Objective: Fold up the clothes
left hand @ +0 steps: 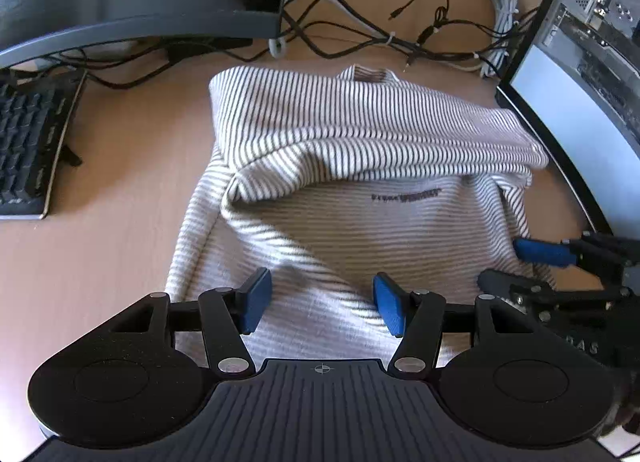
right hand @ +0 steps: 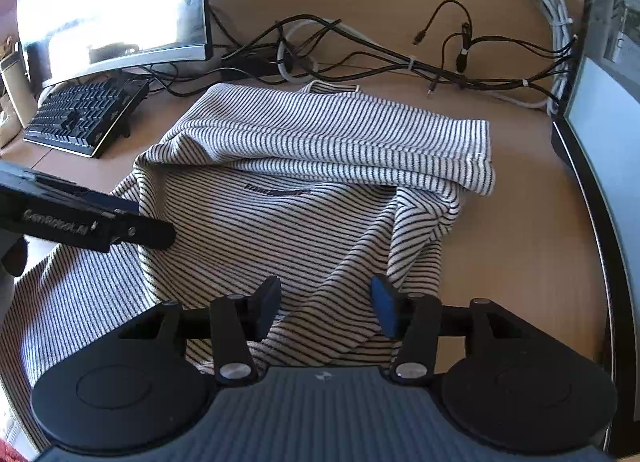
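— From the left view, what do you make of it?

— The shirt [left hand: 360,189] lies on the table [left hand: 120,189], collar at the far end, hem toward us, so its length runs straight away from the tools. A sleeve is laid across the chest. The left tool [left hand: 322,304] hangs over the near hem with its jaws apart, nothing between them. The right tool [left hand: 532,262] comes in at the shirt's right edge; I can't tell its state from here.

— And the right view?

— The right tool [right hand: 326,308] stands agape over the crumpled near right side, empty. The left tool [right hand: 120,229] pokes in from the left, over the shirt's left side. A keyboard [right hand: 84,117] and cables [right hand: 360,53] sit beyond.

— Which is nearer?

— Each to its own side; the cloth lies dead ahead of both.
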A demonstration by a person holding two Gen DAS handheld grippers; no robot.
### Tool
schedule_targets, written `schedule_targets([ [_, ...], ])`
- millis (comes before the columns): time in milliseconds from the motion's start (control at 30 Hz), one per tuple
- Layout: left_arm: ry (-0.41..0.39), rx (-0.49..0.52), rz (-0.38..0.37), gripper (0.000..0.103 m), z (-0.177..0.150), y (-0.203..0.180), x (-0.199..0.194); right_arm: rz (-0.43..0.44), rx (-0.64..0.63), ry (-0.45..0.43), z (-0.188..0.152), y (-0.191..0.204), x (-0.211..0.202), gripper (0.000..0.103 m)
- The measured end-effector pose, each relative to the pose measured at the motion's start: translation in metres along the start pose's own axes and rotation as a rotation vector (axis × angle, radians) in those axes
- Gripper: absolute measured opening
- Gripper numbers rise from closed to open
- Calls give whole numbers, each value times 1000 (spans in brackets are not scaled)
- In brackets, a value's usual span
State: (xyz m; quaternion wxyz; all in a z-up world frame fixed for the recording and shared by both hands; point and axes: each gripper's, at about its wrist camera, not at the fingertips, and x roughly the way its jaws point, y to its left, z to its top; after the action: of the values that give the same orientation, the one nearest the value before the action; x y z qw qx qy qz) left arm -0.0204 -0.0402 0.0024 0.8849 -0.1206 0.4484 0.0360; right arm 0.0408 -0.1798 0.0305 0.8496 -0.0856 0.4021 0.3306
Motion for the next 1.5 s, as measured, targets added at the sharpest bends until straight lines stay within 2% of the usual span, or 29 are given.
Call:
schedule_targets([
  [133, 26, -9, -1, 62, -13, 6, -12, 34, 39, 1, 6, -5, -8, 50],
  [200, 51, -19, -4, 62, -18, 9, -19, 50, 58, 2, 9, -7, -11, 42],
  [267, 61, -32, 5, 61, -18, 11, -26, 59, 81, -29, 16, -11, -20, 41],
  [333, 25, -25, 10, 66, -9, 12, -32, 9, 103, -142, 34, -20, -35, 42],
  [367, -3, -6, 19, 74, -3, 10, -35, -29, 116, -191, 43, -26, -40, 42],
  [400, -29, 19, 21, 78, 3, 7, -37, -66, 131, -219, 49, -32, -39, 43],
  [467, -79, 76, 14, 83, 16, 0, -37, -134, 166, -230, 58, -46, -24, 44],
  [533, -98, 104, 19, 85, 24, -6, -35, -176, 199, -181, 62, -62, 4, 44],
  [567, -99, 105, 19, 85, 27, -8, -34, -179, 227, -151, 63, -69, 17, 31],
  [600, -101, 102, 9, 85, 29, -9, -35, -144, 267, -128, 64, -74, 25, 19],
  [700, -119, 115, -17, 93, 34, -11, -35, -59, 217, -203, 82, -62, 13, 14],
  [767, -119, 132, -6, 94, 39, -12, -30, -49, 163, -291, 101, -54, -7, 3],
  [833, -120, 132, -6, 90, 44, -12, -24, -51, 154, -337, 114, -54, -19, 3],
  [900, -151, 124, -12, 82, 50, -13, -24, -105, 135, -322, 109, -58, -14, 4],
  [933, -168, 121, -18, 78, 53, -13, -25, -137, 132, -288, 101, -61, -6, 4],
  [1033, -199, 121, -59, 76, 62, -21, -19, -183, 188, -147, 65, -74, 23, 5],
  [1133, -169, 145, -51, 76, 67, -25, 3, -201, 241, -100, 47, -85, 27, 5],
  [1233, -97, 124, -18, 76, 67, -16, 29, -236, 231, -168, 62, -88, 2, 8],
  [1333, -59, 69, -38, 76, 64, -3, 42, -182, 209, -242, 84, -84, -12, 10],
  [1400, -62, 75, -44, 78, 63, -3, 42, -87, 204, -232, 101, -78, -2, 25],
  [1433, -62, 75, -46, 78, 63, -3, 42, -42, 191, -215, 110, -73, 8, 38],
  [1467, -62, 70, -49, 78, 63, -3, 41, -4, 170, -194, 118, -66, 18, 43],
  [1500, -61, 64, -51, 79, 64, -2, 39, 16, 136, -174, 125, -57, 30, 43],
])
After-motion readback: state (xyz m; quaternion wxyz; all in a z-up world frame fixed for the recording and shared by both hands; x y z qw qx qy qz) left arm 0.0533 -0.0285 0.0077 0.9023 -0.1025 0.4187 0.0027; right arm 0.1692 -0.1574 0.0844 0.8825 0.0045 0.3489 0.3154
